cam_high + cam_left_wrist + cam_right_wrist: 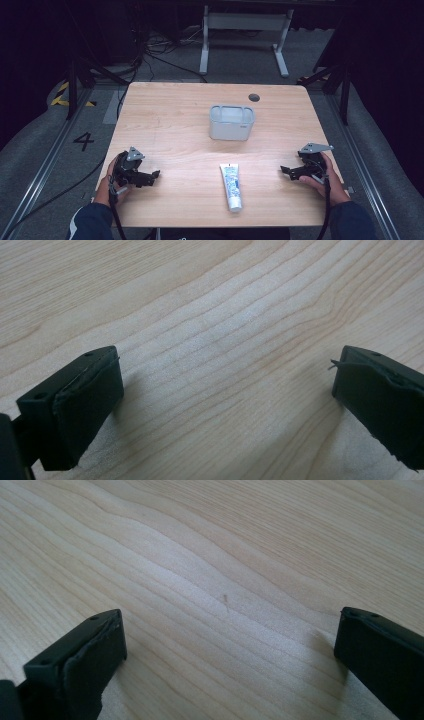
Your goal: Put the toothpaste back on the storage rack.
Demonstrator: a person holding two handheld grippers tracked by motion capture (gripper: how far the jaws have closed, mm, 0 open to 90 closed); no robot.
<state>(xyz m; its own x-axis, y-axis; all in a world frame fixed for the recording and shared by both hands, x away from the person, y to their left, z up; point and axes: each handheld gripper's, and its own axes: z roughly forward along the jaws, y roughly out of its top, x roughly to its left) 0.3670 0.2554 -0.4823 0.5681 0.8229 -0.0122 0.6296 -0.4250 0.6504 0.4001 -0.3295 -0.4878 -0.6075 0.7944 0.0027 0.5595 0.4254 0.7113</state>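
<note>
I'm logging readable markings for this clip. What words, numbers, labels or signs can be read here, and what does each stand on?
"4": a black numeral on the grey floor, left of the table.
Toothpaste tube: blue print on its white body, too small and blurred to read.
Grey container: a small mark low on its front wall, too small to read.
Yellow and black hazard stripes on the floor at far left: a sign, no words.
</note>
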